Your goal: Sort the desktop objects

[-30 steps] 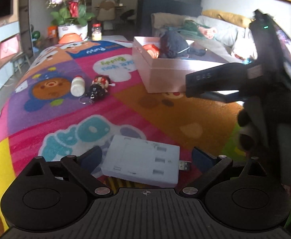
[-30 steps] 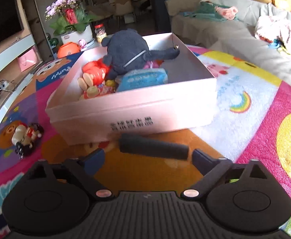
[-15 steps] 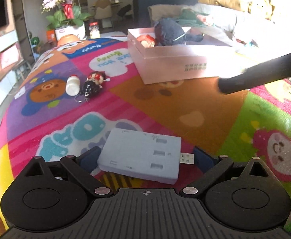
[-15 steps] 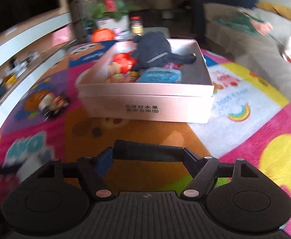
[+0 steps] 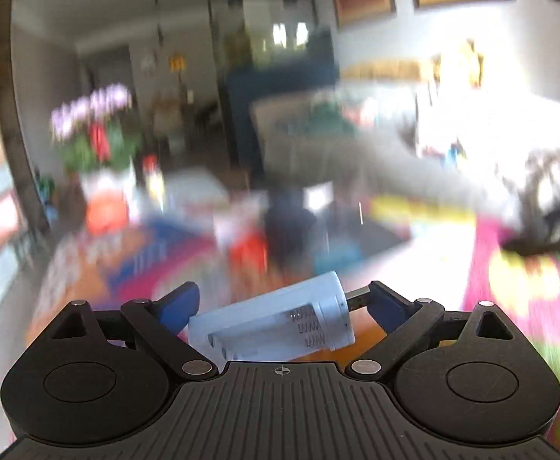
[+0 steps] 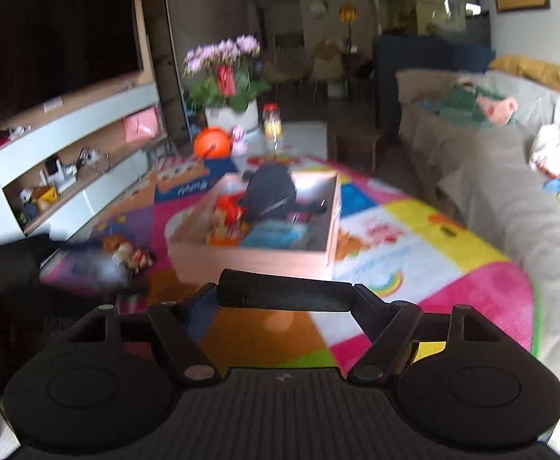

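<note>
In the left wrist view, my left gripper (image 5: 280, 303) is shut on a pale blue-white flat device (image 5: 276, 326) with a USB plug at its right end. The device hangs tilted above the mat, and everything behind it is smeared by motion. In the right wrist view, my right gripper (image 6: 284, 299) is shut on a black cylindrical bar (image 6: 264, 291), held crosswise by its two ends. Ahead and below stands the open pink box (image 6: 249, 264), with a dark plush toy (image 6: 268, 191), a red toy (image 6: 228, 207) and a blue packet (image 6: 276, 234) inside.
A colourful play mat (image 6: 414, 253) covers the table. A small doll figure (image 6: 134, 255) lies left of the box. A flower pot (image 6: 230, 115) and an orange ball (image 6: 213, 143) stand at the far end, shelves (image 6: 69, 161) at left and a sofa (image 6: 510, 199) at right.
Both grippers have risen. The left one lifted the device off the mat and it now tilts. The right one closed on the black bar and carried it up and back from the box.
</note>
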`<state>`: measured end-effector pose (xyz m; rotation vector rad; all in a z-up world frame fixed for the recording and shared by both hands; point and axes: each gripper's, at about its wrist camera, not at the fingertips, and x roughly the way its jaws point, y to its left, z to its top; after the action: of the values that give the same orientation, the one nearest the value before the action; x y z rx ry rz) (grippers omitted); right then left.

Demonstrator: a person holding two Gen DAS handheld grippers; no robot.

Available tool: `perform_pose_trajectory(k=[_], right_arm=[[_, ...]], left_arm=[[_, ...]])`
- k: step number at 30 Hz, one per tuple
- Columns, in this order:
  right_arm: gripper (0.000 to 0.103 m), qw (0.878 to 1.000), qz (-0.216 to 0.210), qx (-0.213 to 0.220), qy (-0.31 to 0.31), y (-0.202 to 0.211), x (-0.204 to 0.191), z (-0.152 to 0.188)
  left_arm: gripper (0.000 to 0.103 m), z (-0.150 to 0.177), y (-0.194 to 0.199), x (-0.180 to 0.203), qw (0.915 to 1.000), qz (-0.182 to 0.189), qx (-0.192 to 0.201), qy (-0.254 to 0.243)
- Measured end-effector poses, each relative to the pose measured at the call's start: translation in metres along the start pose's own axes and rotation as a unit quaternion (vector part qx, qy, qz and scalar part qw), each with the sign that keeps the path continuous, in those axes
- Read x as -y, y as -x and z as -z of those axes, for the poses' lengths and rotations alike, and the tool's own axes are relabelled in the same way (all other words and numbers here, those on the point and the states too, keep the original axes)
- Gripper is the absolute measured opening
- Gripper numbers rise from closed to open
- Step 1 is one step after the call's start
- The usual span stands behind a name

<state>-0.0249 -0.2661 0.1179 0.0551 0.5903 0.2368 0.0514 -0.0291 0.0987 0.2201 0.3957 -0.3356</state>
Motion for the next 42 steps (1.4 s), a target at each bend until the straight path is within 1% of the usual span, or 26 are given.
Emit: perform_pose_trajectory(k=[2, 3, 4, 6, 9, 12, 14, 18, 21, 23, 25, 28, 30, 33, 36, 37, 39, 42], right_arm=[[0.075, 1.0, 0.004, 0.006, 0.0, -0.001, 0.003, -0.001], [0.075, 1.0, 0.006, 0.005, -0.002, -0.003, 0.004, -0.001], [0.075, 1.0, 0.008, 0.002, -0.007, -0.006, 0.006, -0.001], [0.075, 1.0, 0.014, -0.003, -0.015, -0.011, 0.009, -0.001], [0.075, 1.0, 0.025, -0.004, -0.016, -0.014, 0.015, 0.001], [0.075, 0.999, 0.038, -0.013, -0.021, -0.025, 0.02, 0.001], [0.075, 0.999, 0.038, -0.02, -0.026, -0.036, 0.021, -0.003], [0.075, 0.999, 0.018, -0.025, -0.022, -0.061, 0.012, -0.016], [0.075, 1.0, 0.002, -0.015, 0.0, -0.084, -0.003, -0.034], [0.075, 1.0, -0.001, -0.009, 0.023, -0.101, -0.015, -0.049], [0.075, 0.999, 0.004, -0.009, 0.044, -0.119, -0.026, -0.062], [0.079, 0.998, 0.012, -0.038, 0.052, -0.146, -0.039, -0.076], [0.08, 0.998, 0.009, -0.046, 0.048, -0.155, -0.046, -0.077], [0.08, 0.997, -0.008, -0.05, 0.054, -0.156, -0.061, -0.075], [0.08, 0.995, -0.042, -0.052, 0.074, -0.153, -0.087, -0.069], [0.079, 0.993, -0.055, -0.054, 0.084, -0.154, -0.099, -0.065], [0.072, 0.989, -0.081, -0.055, 0.111, -0.158, -0.126, -0.059], [0.07, 0.979, -0.121, -0.068, 0.148, -0.169, -0.167, -0.047]], left_arm=[[0.098, -0.019, -0.018, 0.002, 0.9994, -0.011, 0.034, 0.004], [0.098, -0.024, -0.028, 0.002, 0.999, -0.013, 0.041, 0.008], [0.099, -0.027, -0.04, 0.003, 0.9991, -0.015, 0.038, 0.01], [0.099, -0.023, -0.055, 0.004, 0.9995, -0.019, 0.02, 0.019], [0.101, 0.001, -0.058, 0.0, 0.999, -0.002, -0.016, 0.043], [0.101, 0.032, -0.05, -0.004, 0.9972, 0.0, -0.049, 0.055], [0.101, 0.05, -0.041, -0.009, 0.9954, 0.001, -0.069, 0.066], [0.101, 0.078, -0.022, -0.018, 0.9917, -0.004, -0.098, 0.083], [0.101, 0.09, -0.009, -0.025, 0.9909, -0.013, -0.107, 0.081], [0.101, 0.098, -0.001, -0.03, 0.9898, -0.027, -0.115, 0.079], [0.101, 0.103, 0.005, -0.037, 0.988, -0.044, -0.122, 0.085], [0.102, 0.111, 0.015, -0.053, 0.9837, -0.069, -0.13, 0.104], [0.102, 0.117, 0.021, -0.065, 0.9804, -0.087, -0.133, 0.117], [0.102, 0.128, 0.028, -0.082, 0.9749, -0.104, -0.136, 0.142], [0.102, 0.135, 0.033, -0.093, 0.9708, -0.113, -0.136, 0.162], [0.102, 0.136, 0.034, -0.096, 0.9697, -0.115, -0.136, 0.167], [0.102, 0.138, 0.037, -0.1, 0.9688, -0.116, -0.133, 0.174], [0.102, 0.138, 0.043, -0.102, 0.9694, -0.12, -0.132, 0.168]])
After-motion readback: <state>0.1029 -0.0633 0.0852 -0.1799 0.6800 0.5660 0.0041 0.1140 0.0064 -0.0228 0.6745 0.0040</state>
